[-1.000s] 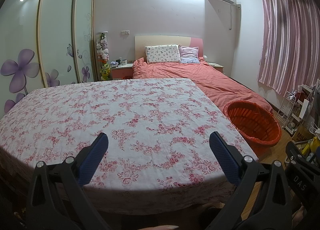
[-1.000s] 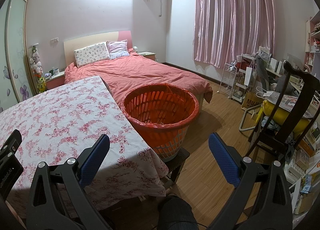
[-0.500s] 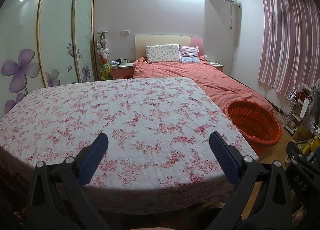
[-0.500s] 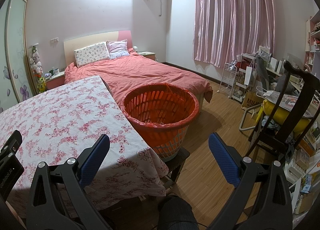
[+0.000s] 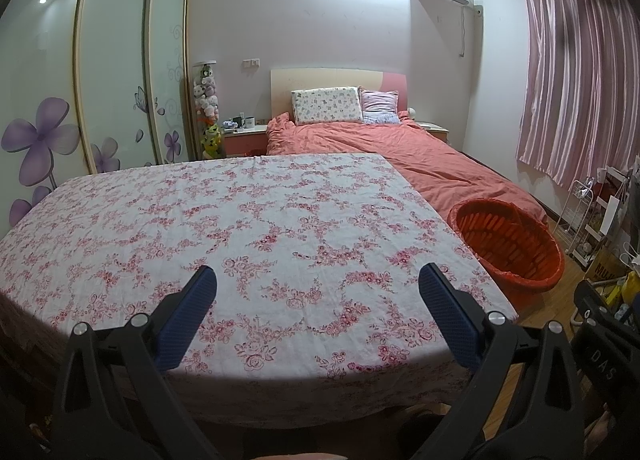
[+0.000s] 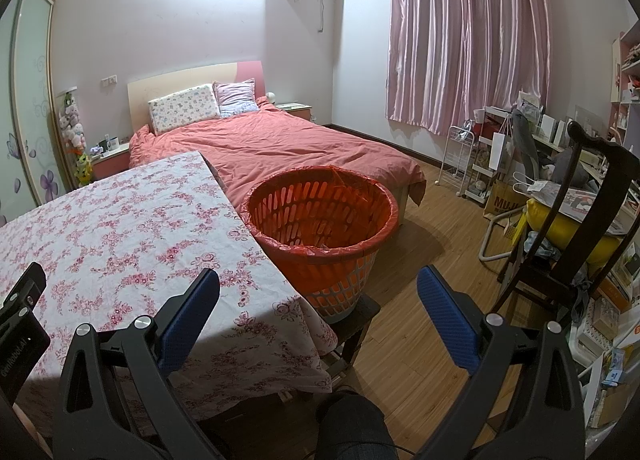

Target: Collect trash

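Observation:
An orange slatted basket point(image 6: 322, 215) lined with a red bag stands on a low dark stool beside the table's right edge; it also shows in the left wrist view as the basket point(image 5: 506, 244). The table carries a white cloth with pink flowers point(image 5: 240, 236), and I see no loose trash on it. My left gripper point(image 5: 318, 300) hangs open over the table's near edge, holding nothing. My right gripper point(image 6: 318, 300) is open too, above the table's near right corner and in front of the basket.
A bed with a coral cover point(image 6: 280, 147) lies behind the table and basket. A dark wooden chair point(image 6: 576, 227), a white wire rack point(image 6: 456, 155) and cluttered shelves fill the right side. Bare wood floor point(image 6: 432, 244) runs between basket and chair. A person's knee point(image 6: 352, 420) shows at the bottom.

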A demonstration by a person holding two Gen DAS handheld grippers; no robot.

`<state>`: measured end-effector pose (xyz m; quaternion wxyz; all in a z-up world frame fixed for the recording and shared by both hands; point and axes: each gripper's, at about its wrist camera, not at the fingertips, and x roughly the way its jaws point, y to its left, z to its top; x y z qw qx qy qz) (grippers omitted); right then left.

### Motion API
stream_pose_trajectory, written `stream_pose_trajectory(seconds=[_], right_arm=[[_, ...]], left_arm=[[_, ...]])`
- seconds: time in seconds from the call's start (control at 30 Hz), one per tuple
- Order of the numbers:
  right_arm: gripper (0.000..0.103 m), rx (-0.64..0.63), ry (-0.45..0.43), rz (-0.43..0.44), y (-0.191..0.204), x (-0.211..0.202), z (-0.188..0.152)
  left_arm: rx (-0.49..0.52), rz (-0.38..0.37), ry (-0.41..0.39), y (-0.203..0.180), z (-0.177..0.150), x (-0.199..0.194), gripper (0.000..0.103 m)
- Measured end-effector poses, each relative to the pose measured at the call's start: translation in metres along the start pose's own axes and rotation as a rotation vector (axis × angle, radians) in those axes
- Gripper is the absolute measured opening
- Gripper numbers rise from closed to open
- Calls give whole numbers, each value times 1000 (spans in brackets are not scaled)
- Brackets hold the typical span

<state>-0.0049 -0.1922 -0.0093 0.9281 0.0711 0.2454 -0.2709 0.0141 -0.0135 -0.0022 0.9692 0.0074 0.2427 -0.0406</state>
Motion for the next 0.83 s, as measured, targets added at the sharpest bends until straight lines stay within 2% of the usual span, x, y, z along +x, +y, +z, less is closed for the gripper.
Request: stream_pose_trajectory(seconds=[0.83], right_arm=[[98, 0, 1, 0, 1, -1, 2]], left_arm=[[-1, 1, 18, 2, -5, 2, 99]])
